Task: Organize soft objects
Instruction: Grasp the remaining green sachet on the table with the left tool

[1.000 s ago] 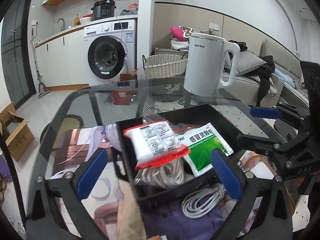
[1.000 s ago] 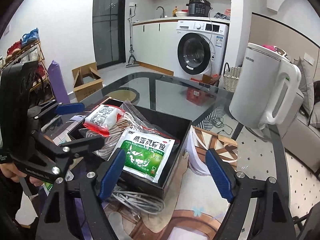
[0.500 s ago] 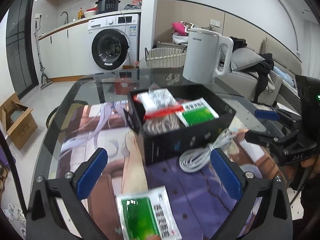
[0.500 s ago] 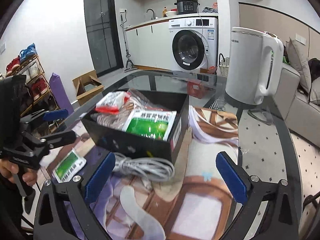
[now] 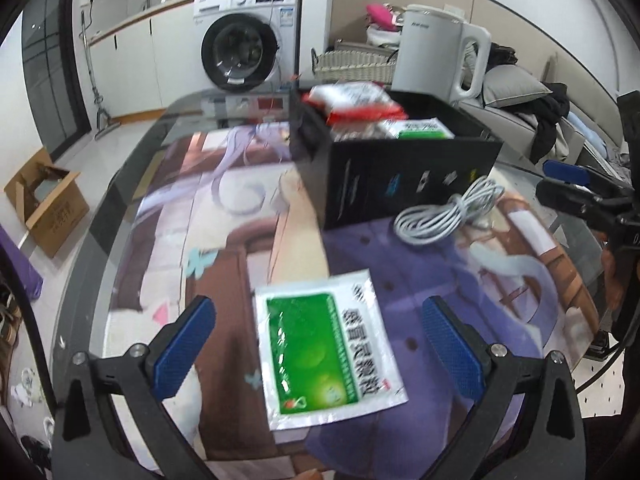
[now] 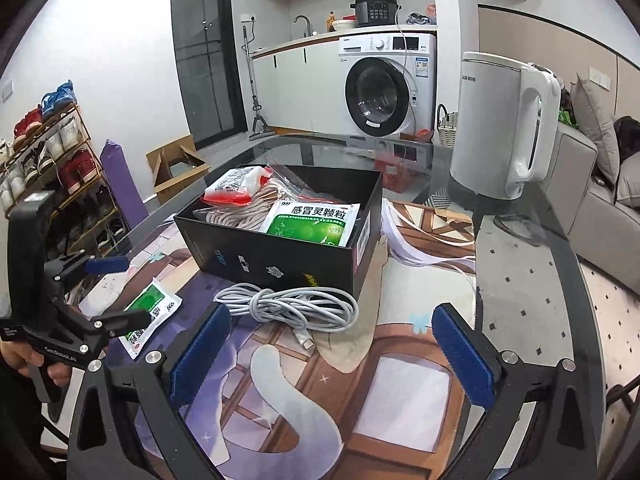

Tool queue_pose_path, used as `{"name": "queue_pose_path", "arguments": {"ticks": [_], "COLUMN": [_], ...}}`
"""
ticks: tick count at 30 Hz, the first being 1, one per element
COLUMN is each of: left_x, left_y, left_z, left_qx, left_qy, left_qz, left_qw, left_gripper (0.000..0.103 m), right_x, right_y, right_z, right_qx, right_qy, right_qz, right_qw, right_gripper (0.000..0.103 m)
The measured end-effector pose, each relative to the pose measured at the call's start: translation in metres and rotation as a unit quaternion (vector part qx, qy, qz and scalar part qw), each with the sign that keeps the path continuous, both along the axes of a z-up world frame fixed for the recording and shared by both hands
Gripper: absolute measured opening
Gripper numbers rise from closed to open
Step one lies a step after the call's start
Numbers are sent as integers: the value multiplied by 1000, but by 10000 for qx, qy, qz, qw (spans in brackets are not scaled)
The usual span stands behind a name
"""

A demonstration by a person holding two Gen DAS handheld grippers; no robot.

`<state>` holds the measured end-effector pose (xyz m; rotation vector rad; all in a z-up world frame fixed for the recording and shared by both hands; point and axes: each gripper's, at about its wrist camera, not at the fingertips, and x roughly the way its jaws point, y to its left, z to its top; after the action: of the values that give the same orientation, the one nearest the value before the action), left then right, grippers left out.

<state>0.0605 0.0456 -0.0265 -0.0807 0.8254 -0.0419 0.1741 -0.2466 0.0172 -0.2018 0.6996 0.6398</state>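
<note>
Box point(image 6: 280, 254), black, open-topped, on the mat point(image 6: 400, 360) covering the glass counter point(image 6: 520, 280). Inside: a white-and-red packet point(image 6: 234, 190) at the far left end, a bagged coil of beige cord point(image 6: 240, 216) beneath it, and a green sachet point(image 6: 310, 224) leaning toward the right end, print facing up. Just in front of the box, touching or nearly touching its near wall: a grey cable point(image 6: 288, 306), loosely coiled, one plug end trailing toward the right gripper. Flat on the mat, well apart from the box and left of the cable: a second sachet point(image 5: 328, 352), green-and-white, print sideways.

Left gripper point(image 5: 320, 344): jaws wide, nothing between the pads, poised over the second sachet so that the sachet shows between the two blue pads point(image 5: 182, 346); contact with it not discernible. From the right wrist view, same gripper point(image 6: 116, 292) low at the left edge, one finger lying across the sachet's lower corner.

Right gripper point(image 6: 330, 354): jaws wide, empty, hanging above the mat near the cable, not touching it. From the left wrist view, seen at the far right edge point(image 5: 576, 184), level with the cable.

Behind the box, on the counter: a white kettle point(image 6: 500, 124), upright, handle to the right. Beyond the counter: a washer point(image 6: 388, 88), a wicker basket point(image 5: 356, 66), a cardboard carton point(image 5: 44, 200) on the floor.
</note>
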Motion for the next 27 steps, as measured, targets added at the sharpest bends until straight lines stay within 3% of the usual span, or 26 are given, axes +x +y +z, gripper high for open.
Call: {"name": "queue_pose_path", "arguments": {"ticks": [5,12,15,16,18,22,27], "left_x": [4,1,-3,-3,-5,-4,-4], "left_y": [-1,-4,-9,-10,-13,-16,-23], "left_z": [-16,-17,-13,-12,-10,-4,-3], "left_qx": [114,243,237,240,270,106,115], "left_qy": [313,205,108,67,-10,-134,-158], "left_qz": [19,-44,-257,-315,-405,-543,-678], "left_qw": [9994,9995,9993,9992,9988,9984,9975], "left_gripper": [103,100,82,69,59,26,24], "right_x": [2,3,4,5,5,5,8], "right_y": [0,-1,0,1,1,2,1], "right_z": [-3,-5,-7,-8,-8,-9,-11], "right_qx": [-29,-30,-67,-74,-68,-73,-71], "right_qy": [54,110,121,137,152,157,191], "right_qz": [-35,-36,-30,-23,-24,0,5], "right_qw": [10000,9999,9999,9999,9999,9998,9998], "right_gripper": [102,102,102,102,102,102,102]}}
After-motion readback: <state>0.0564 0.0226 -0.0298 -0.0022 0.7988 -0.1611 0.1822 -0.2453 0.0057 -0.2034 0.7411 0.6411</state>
